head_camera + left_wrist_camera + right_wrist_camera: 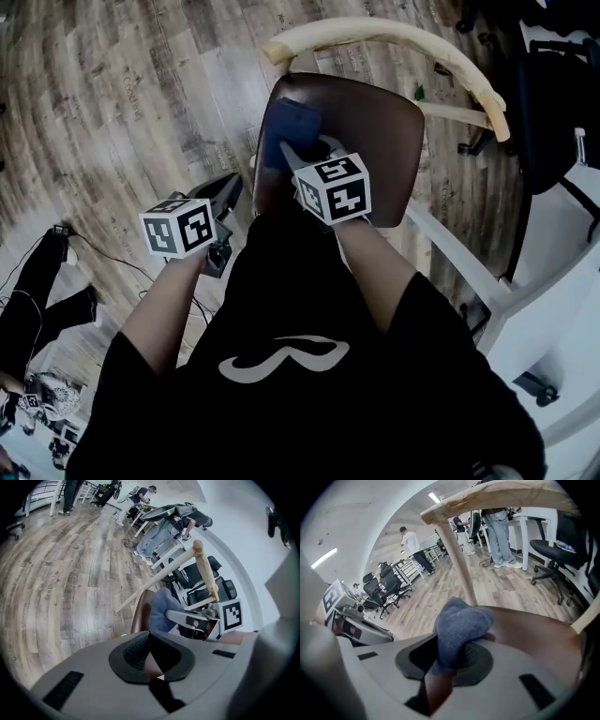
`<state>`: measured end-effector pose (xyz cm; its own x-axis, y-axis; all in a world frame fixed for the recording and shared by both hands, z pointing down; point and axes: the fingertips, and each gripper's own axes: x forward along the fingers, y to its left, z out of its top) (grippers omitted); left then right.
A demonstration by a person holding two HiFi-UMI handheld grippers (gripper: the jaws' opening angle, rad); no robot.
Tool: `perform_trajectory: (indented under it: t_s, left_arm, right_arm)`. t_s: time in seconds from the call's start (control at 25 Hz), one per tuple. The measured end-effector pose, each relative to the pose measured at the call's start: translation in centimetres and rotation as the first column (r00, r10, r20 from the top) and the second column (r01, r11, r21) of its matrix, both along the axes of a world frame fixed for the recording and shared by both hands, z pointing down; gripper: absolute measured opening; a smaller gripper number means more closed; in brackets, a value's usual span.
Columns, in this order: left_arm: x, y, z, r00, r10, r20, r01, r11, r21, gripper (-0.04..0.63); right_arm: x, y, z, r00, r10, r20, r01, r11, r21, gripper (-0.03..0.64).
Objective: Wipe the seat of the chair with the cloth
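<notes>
Dark brown chair seat [375, 141], its chair standing on the wood-plank floor [112, 103]. A crumpled blue cloth [289, 131] lies on the seat toward its left rear corner, near the pale curved backrest rail [394, 37].

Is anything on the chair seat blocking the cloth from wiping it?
Nothing visible does. The cloth, held by the right hand-held gripper, lies directly on the seat, whose remaining surface looks bare.
</notes>
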<state>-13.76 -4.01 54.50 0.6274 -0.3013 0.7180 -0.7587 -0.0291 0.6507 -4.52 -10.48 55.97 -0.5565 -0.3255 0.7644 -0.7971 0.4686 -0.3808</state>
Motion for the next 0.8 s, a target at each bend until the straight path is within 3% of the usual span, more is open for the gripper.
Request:
perform_trajectory:
  t_s: [0.24,0.48,0.8]
  left_arm:
    - [-1.3,0.1,0.2,0.999,-0.054,0.006,0.054,0.999,-0.004,0.014]
    - [-1.8,0.2,0.6,0.997,-0.072,0.01,0.072,0.997,-0.004,0.014]
    - [-1.3,1.0,1.3,0.997,-0.076,0.009,0.076,0.997,-0.026,0.014]
  right_arm:
    - [-3.1,1.6,2.3,0.995,-0.097,-0.025,0.096,0.994,-0.046,0.089]
    - [-3.3,2.3,4.7,0.976,-0.176,-0.127,0.169,0.984,-0.064,0.089]
    - [-3.5,2.6,5.6,0.963,-0.209,-0.17,0.195,0.976,-0.096,0.089]
